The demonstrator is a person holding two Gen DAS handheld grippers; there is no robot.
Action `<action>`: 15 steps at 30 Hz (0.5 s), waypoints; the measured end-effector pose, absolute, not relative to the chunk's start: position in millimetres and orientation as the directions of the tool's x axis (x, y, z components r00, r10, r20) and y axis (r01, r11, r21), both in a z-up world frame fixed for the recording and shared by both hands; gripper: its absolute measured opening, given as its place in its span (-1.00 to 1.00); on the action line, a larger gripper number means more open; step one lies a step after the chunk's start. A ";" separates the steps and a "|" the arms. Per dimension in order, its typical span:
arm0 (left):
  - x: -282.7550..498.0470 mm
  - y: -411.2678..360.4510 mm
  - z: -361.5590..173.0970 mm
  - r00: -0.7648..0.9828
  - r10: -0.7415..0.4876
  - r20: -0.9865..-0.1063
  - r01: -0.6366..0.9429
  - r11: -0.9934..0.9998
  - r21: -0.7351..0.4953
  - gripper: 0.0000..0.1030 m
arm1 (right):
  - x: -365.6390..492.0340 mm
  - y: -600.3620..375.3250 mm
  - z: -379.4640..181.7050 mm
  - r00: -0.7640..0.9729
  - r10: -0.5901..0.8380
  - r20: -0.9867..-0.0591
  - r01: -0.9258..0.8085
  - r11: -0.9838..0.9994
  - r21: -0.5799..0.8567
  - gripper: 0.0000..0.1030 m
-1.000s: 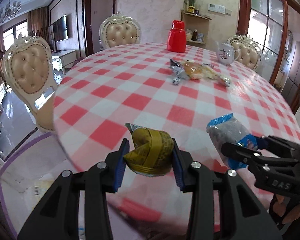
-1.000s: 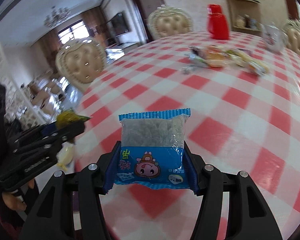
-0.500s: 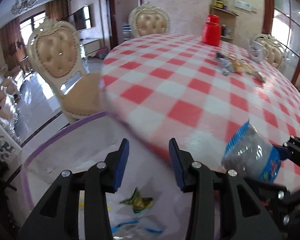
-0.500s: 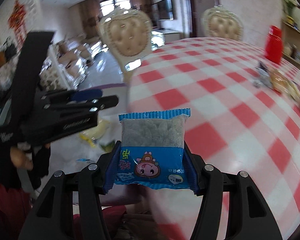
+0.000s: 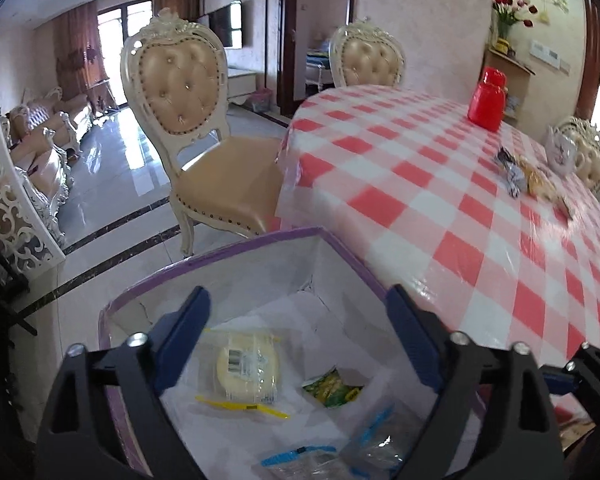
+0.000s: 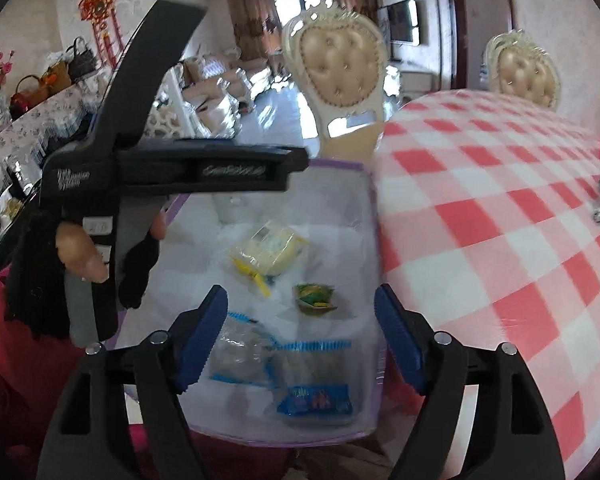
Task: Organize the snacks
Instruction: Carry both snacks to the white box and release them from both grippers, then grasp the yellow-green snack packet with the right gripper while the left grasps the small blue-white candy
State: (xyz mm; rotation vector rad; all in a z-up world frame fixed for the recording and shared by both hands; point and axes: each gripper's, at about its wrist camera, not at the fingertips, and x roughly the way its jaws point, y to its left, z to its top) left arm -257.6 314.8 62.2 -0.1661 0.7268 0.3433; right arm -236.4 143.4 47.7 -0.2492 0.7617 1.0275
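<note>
Both grippers hang over a purple-rimmed, white-lined box (image 5: 220, 258) beside the table. My left gripper (image 5: 298, 320) is opening wide, with nothing between its blue pads. Below it in the box lie a pale yellow cake pack (image 5: 248, 368), a green-and-yellow snack (image 5: 332, 386) and clear blue-edged packs (image 5: 340, 454). My right gripper (image 6: 300, 316) is also opening, and nothing is pressed between its pads. The blue cartoon packet (image 6: 316, 396) lies in the box (image 6: 340, 166) under it, near a second clear pack (image 6: 240, 352). A gloved hand holds the left gripper (image 6: 292, 168) at the box's far left.
The round table with a red-and-white checked cloth (image 5: 460, 200) stands right of the box. On it are several wrapped snacks (image 5: 528, 176), a red jar (image 5: 486, 100) and a mug (image 5: 560, 152). A cream tufted chair (image 5: 204, 120) stands behind the box.
Both grippers swung left off the table to above the box. The left one dropped the green-and-yellow snack and opened wider. The right one let go of the blue packet, which now lies in the box.
</note>
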 end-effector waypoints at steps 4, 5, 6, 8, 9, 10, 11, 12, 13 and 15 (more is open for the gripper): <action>-253.6 290.6 75.9 0.725 0.262 -0.637 -0.355 0.935 -0.019 0.93 | -213.6 103.1 55.7 0.393 0.651 -0.650 -0.770 0.619 0.154 0.53; -251.0 280.3 81.0 0.739 0.250 -0.625 -0.340 0.940 -0.026 0.96 | -205.9 90.9 57.6 0.416 0.645 -0.641 -0.747 0.645 0.164 0.54; -247.9 270.5 85.7 0.755 0.231 -0.614 -0.319 0.947 -0.035 0.96 | -196.7 75.4 59.9 0.446 0.638 -0.628 -0.717 0.674 0.176 0.61; -236.3 245.6 95.5 0.780 0.172 -0.602 -0.259 0.964 -0.061 0.96 | -179.2 38.0 64.3 0.543 0.592 -0.595 -0.633 0.755 0.173 0.71; -227.2 233.0 98.6 0.785 0.126 -0.607 -0.220 0.972 -0.083 0.96 | -171.3 20.3 65.6 0.587 0.562 -0.583 -0.592 0.789 0.164 0.71; -213.4 219.0 99.9 0.776 0.083 -0.625 -0.186 0.977 -0.100 0.96 | -160.6 3.7 65.9 0.617 0.534 -0.579 -0.554 0.816 0.162 0.71; -201.2 207.3 99.5 0.766 0.055 -0.640 -0.162 0.981 -0.110 0.96 | -149.2 -16.7 65.3 0.638 0.503 -0.582 -0.508 0.844 0.173 0.71; -187.7 194.6 98.5 0.757 0.027 -0.652 -0.138 0.983 -0.119 0.96 | -139.6 -35.4 64.7 0.650 0.480 -0.590 -0.465 0.864 0.191 0.71; -167.9 176.3 96.1 0.746 0.004 -0.666 -0.111 0.987 -0.118 0.96 | -128.8 -60.1 63.9 0.663 0.448 -0.600 -0.408 0.888 0.211 0.71; -136.6 150.0 89.2 0.725 -0.010 -0.689 -0.087 0.991 -0.106 0.96 | -113.5 -91.7 60.4 0.678 0.382 -0.628 -0.324 0.922 0.211 0.71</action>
